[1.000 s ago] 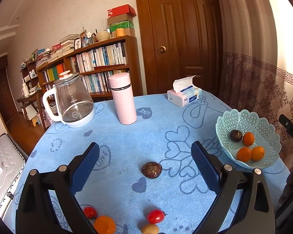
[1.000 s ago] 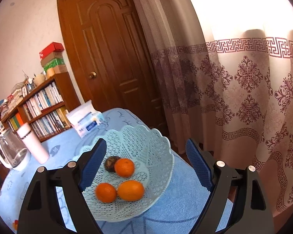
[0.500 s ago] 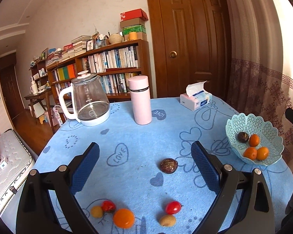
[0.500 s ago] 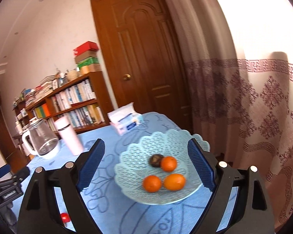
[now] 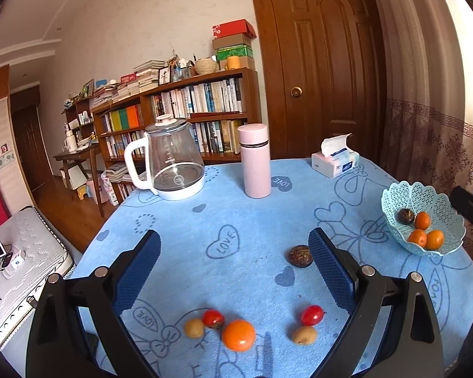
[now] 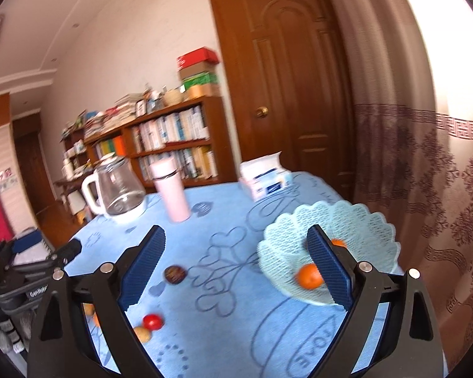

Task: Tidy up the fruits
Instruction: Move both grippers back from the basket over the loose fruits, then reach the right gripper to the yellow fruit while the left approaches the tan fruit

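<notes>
Loose fruit on the blue table, both grippers empty

Left gripper (image 5: 234, 258) gapes wide and the right gripper (image 6: 234, 256) is opening, nothing between them. Nearest the table's (image 5: 242, 220) front edge lie two red tomatoes (image 5: 213, 318), an orange (image 5: 238, 335) and two tan fruits (image 5: 304, 335); further in, a dark wrinkled fruit (image 5: 300, 255); by the right edge, the teal lattice bowl (image 5: 437, 201) holds three oranges and one dark fruit.

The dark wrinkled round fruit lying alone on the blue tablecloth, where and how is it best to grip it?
Grip the dark wrinkled round fruit across its widest middle, coming from above and the near side. It is a ball with bare blue tablecloth all around.
</notes>
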